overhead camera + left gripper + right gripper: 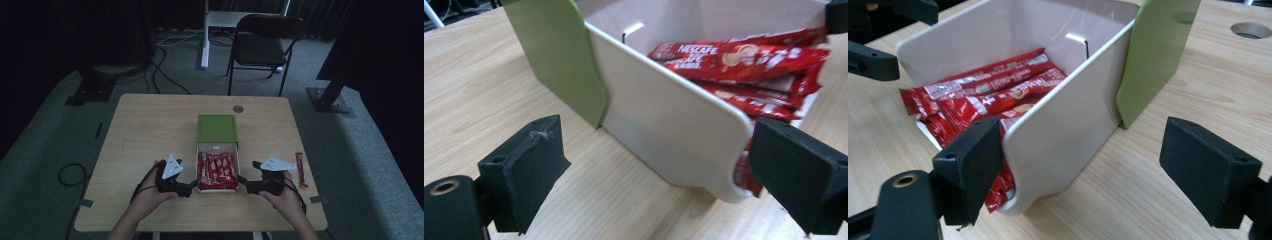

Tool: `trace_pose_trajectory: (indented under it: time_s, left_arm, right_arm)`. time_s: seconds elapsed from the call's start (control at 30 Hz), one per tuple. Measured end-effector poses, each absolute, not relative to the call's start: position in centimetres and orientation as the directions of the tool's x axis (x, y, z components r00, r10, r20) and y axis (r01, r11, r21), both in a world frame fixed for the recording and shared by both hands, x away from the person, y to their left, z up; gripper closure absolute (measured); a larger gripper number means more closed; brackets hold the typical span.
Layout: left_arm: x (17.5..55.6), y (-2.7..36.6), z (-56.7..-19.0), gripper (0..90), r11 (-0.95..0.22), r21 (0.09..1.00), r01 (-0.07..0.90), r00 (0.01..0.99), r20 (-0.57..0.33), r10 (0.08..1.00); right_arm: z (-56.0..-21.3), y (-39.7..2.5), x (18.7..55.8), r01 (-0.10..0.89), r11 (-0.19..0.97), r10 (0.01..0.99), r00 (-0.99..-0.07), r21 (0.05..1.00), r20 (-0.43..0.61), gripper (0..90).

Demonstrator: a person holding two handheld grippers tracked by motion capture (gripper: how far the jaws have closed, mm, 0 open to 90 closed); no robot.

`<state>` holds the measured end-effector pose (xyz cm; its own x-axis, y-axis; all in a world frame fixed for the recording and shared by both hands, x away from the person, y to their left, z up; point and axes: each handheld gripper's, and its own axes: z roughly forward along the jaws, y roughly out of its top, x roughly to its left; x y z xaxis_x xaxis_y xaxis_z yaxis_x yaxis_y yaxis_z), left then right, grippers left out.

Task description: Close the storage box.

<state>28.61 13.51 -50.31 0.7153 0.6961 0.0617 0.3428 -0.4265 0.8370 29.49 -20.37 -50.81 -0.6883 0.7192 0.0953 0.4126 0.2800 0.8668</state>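
A green sleeve box (pixel 217 129) lies mid-table with its white drawer (pixel 218 147) pulled out toward me. The drawer holds several red Nescafe sachets (pixel 218 171). My left gripper (pixel 191 186) is at the drawer's near left corner, open. In the left gripper view its jaws straddle the drawer's side wall (pixel 664 125), with the sachets (pixel 744 60) inside beyond it. My right gripper (pixel 244 183) is at the near right corner, also open. In the right gripper view the curved wall (pixel 1063 130) stands between the jaws, close to the left one. One loose sachet (pixel 301 170) lies on the table to the right.
A round cable hole (pixel 238 108) sits in the tabletop behind the green sleeve. A dark folding chair (pixel 265 42) and a white desk leg (pixel 204 35) stand beyond the table. Cables lie on the floor at the left (pixel 70 174).
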Motion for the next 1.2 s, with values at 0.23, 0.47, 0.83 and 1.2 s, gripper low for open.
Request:
trace_pose_trajectory:
  time_s: [0.23, 0.47, 0.83, 1.2]
  left_arm:
    - [29.7, 13.2, -50.8, 6.9, -0.439, 0.828, 0.349, 0.717, 0.066, 0.694]
    - [30.8, 13.1, -50.7, 6.5, -0.426, 0.827, 0.368, 0.711, 0.045, 0.702]
    - [32.7, 13.1, -50.4, 6.5, -0.407, 0.83, 0.381, 0.69, 0.038, 0.723]
    - [34.2, 13.0, -50.2, 6.5, -0.393, 0.835, 0.386, 0.67, 0.04, 0.742]
  right_arm:
    - [-50.8, -20.3, 29.9, 0.407, 0.287, 0.715, -0.693, 0.867, 0.089, 15.3]
    - [-50.8, -20.3, 30.6, 0.424, 0.268, 0.735, -0.671, 0.865, 0.102, 13.7]
    - [-50.6, -20.2, 32.4, 0.418, 0.249, 0.759, -0.645, 0.874, 0.093, 13.6]
    - [-50.3, -19.9, 34.2, 0.425, 0.24, 0.772, -0.628, 0.873, 0.093, 13.4]
